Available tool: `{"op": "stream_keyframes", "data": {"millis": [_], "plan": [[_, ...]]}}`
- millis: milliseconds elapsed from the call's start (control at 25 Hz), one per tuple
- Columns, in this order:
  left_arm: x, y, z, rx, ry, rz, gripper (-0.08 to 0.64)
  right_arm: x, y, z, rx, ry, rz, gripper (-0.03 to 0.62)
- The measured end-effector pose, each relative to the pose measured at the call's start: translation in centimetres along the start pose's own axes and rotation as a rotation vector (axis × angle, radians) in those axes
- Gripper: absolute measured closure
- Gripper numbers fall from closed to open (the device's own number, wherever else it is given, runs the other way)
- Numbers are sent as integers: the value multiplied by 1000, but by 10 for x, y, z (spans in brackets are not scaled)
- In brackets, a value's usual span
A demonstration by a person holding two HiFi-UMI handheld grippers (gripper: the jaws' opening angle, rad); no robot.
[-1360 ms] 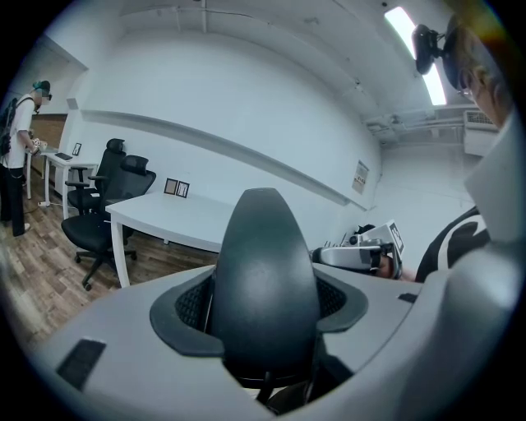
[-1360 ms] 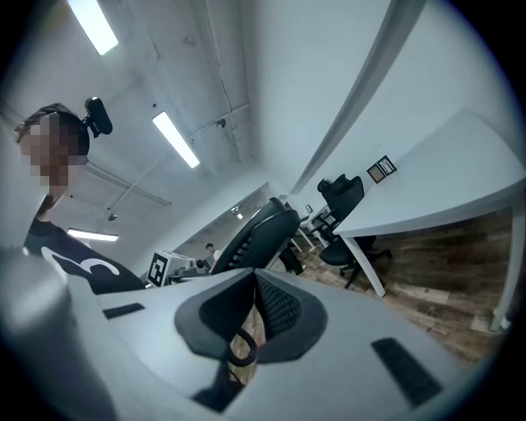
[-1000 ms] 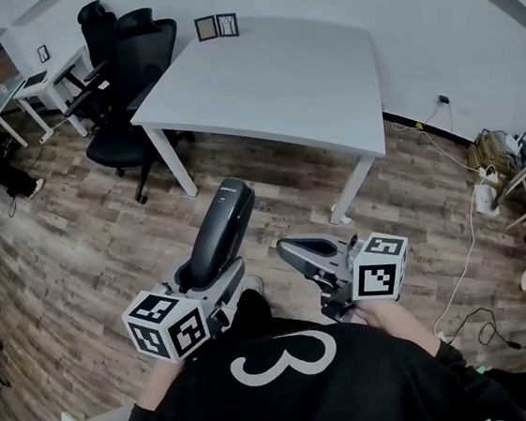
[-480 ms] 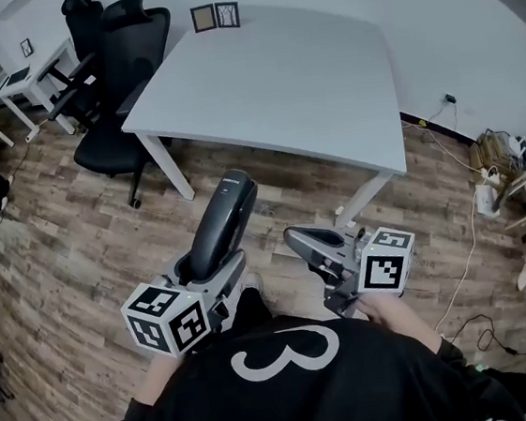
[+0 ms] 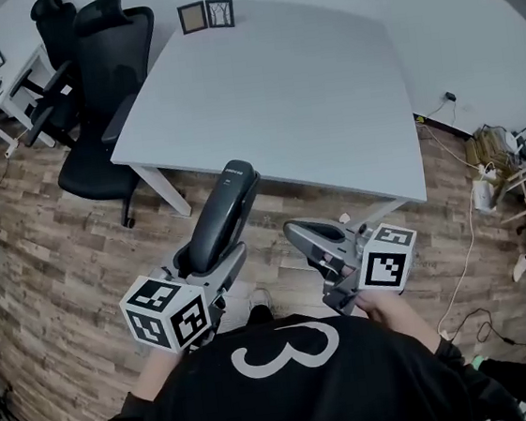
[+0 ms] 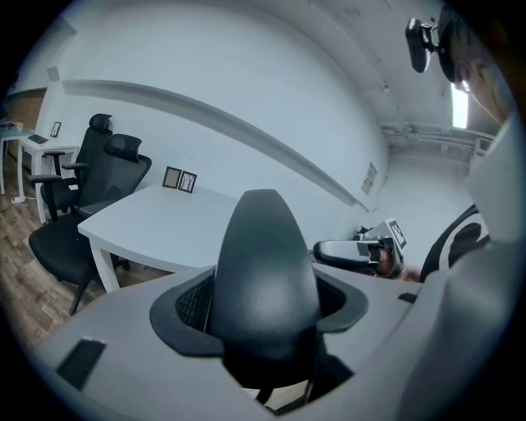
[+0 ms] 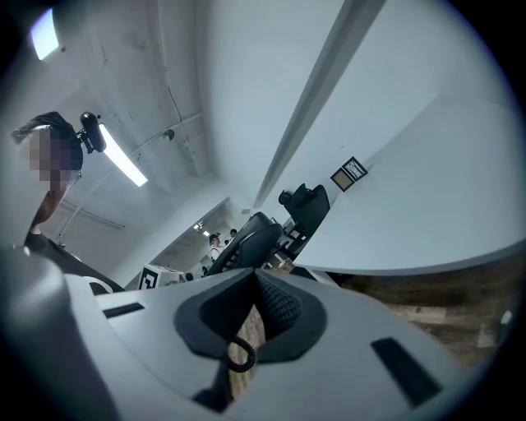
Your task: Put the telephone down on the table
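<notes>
Holding the telephone (image 5: pixel 224 217) clenched in left tool (image 5: pixel 207 258), off table's (image 5: pixel 326 103) 6 o'clock edge, right tool (image 5: pixel 296 239) pinched shut, empty; approach step, next likely reach over tabletop, lower, release.

A large white number 3 stood on the back of the person's black shirt (image 5: pixel 267 410). The small print on the telephone (image 5: pixel 222 215) and the wall sign (image 7: pixel 352 172) could not be read

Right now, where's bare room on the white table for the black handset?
Nearly all of the white rectangular table is bare. Only its far edge holds two small dark picture frames; black office chairs crowd its left side.
</notes>
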State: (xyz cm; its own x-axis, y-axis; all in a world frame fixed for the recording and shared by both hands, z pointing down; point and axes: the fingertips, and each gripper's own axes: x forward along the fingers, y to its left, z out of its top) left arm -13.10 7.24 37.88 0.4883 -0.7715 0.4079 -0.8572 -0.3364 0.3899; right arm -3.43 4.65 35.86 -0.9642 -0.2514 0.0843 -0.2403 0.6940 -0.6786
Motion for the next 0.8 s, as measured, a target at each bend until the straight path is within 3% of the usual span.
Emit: {"op": "stream_keyframes", "data": {"millis": [360,800], "plan": [[24,57,35,26,9,-27,272,49,-28,31,-8,-40,-33,583],[70,63,62,76,23,-61,272,41,-65,51,4,-89,-83,583]]}}
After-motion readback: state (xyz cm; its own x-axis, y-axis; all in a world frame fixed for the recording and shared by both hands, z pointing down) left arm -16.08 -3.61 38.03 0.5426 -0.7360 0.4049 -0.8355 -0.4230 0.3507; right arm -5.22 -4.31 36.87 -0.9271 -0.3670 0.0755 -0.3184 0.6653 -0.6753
